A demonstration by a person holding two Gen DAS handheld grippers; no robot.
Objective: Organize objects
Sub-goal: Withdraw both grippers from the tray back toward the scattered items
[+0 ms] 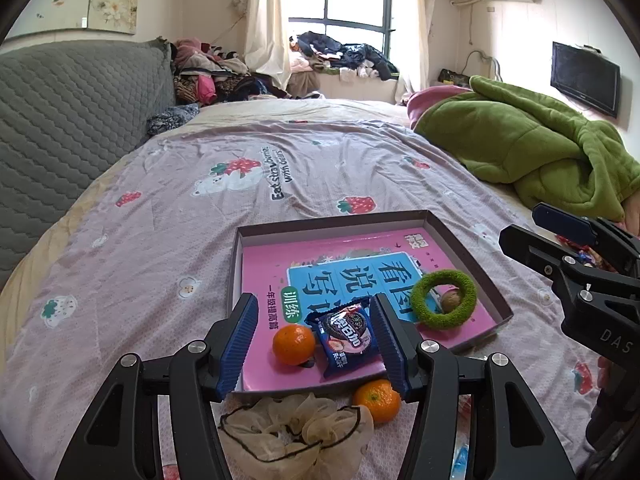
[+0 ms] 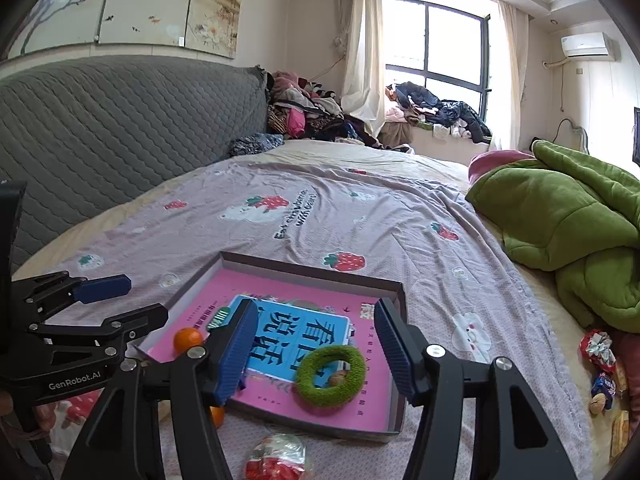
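A shallow cardboard tray [image 1: 468, 258] lies on the bed [image 1: 168, 208], lined with a pink workbook [image 1: 264, 264]. Inside it, straight ahead of your left gripper [image 1: 314, 344], a blue cookie packet [image 1: 346, 336] lies between the spread fingers, untouched, its long axis running roughly away from you. An orange [image 1: 293, 344] sits just left of the packet, also in the tray. Your left gripper is released and holds nothing.

Ahead of your right gripper [image 2: 318, 354], a green fuzzy ring [image 2: 331, 376] rests in the tray with a walnut [image 2: 339, 379] inside it. This gripper is also released and empty.

Still outside the tray: a second orange [image 1: 377, 400] just below the left gripper's right finger, and a cream scrunchie [image 1: 296, 428] nearer you, under that gripper. Your left hand looks nearer to both.

A red-and-white wrapped snack [image 2: 276, 456] lies below the right gripper.
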